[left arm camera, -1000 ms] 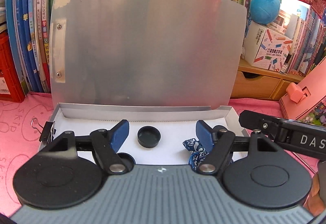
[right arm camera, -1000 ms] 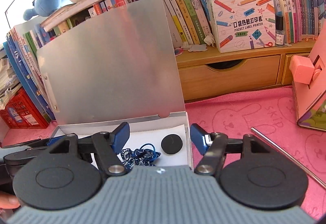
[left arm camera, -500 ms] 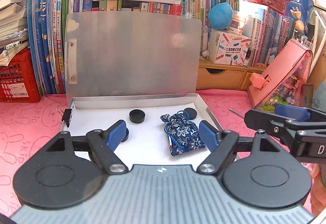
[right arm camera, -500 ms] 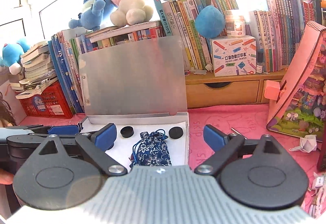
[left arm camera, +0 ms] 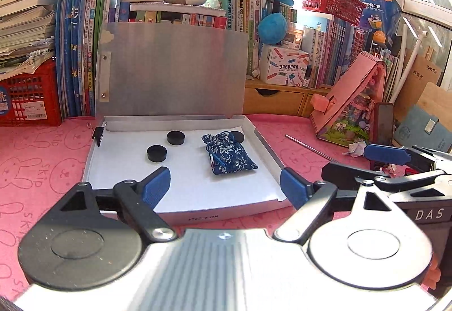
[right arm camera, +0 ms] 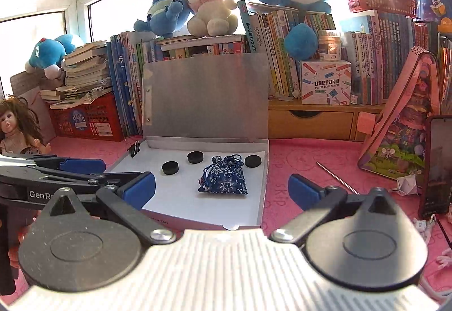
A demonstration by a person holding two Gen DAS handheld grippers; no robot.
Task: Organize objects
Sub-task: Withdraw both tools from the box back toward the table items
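Left claw (left arm camera: 225, 182): jaws wide apart, nothing held, hovering over near edge of box (left arm camera: 271, 151). Right claw (right arm camera: 221, 188): also spread, empty, just off box's near-right corner.

Box: shallow white tray w/ silver lid (left arm camera: 172, 71) propped upright at back, sitting mid-bench on pink cloth (left arm camera: 42, 155).

Contents:
- Pouch (left arm camera: 229, 157): blue floral fabric, drawstring top, lying right of centre. Judged soft, light, will deform under grip; take across bunched neck or mid-body, moderate squeeze.
- Three black discs: one (left arm camera: 156, 153) left-centre, one (left arm camera: 176, 137) nearer back wall, one (right arm camera: 252, 161) at back-right, touching or just beside pouch. Look rigid, low, smooth-sided; prob. light. Grip across diameter; low profile means pads must reach nearly to tray floor, slip risk.
- Binder clip (left arm camera: 99, 134) on back-left rim.

Material of discs not determinable at this res.

Items appear placed; lid not yet closed.
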